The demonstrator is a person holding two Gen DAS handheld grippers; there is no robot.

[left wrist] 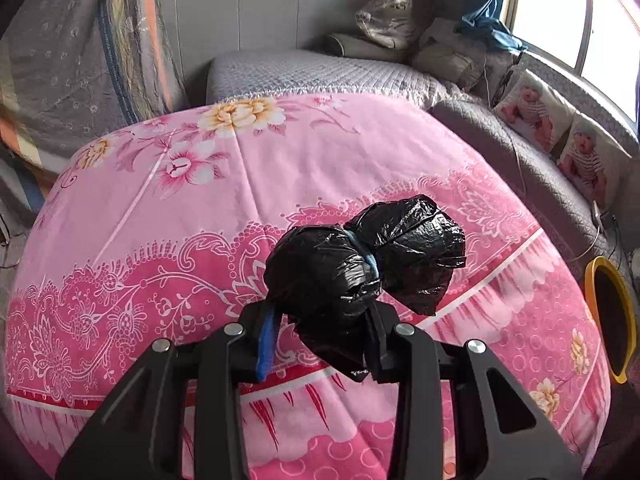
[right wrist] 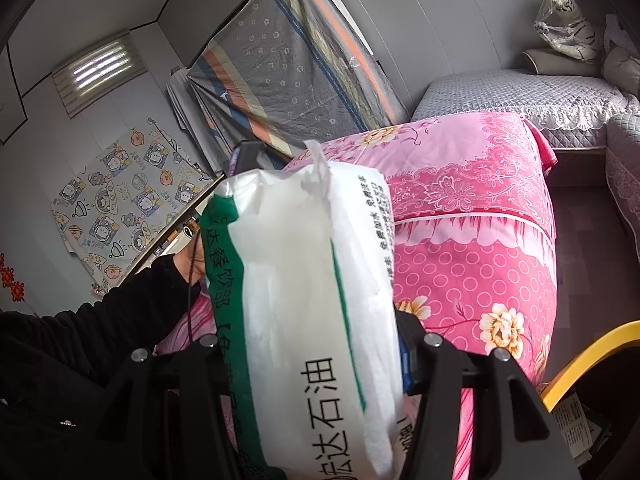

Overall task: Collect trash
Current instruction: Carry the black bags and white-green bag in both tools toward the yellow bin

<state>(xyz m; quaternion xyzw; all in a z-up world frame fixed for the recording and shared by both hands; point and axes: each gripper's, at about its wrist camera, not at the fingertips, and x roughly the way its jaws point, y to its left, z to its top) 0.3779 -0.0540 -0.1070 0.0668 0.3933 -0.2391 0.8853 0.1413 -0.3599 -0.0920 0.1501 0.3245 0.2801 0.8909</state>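
In the left wrist view my left gripper is shut on a black plastic trash bundle tied in the middle with a blue band, held just above the pink floral cloth. In the right wrist view my right gripper is shut on a white plastic bag with a green stripe and black Chinese print, held upright; it hides the fingertips. A yellow-rimmed bin shows at the right edge of the left view and at the lower right of the right view.
The pink cloth covers a raised table. Grey quilted seating runs behind and along the window side. Cushions with baby prints lean under the window. A person's black sleeve is at left.
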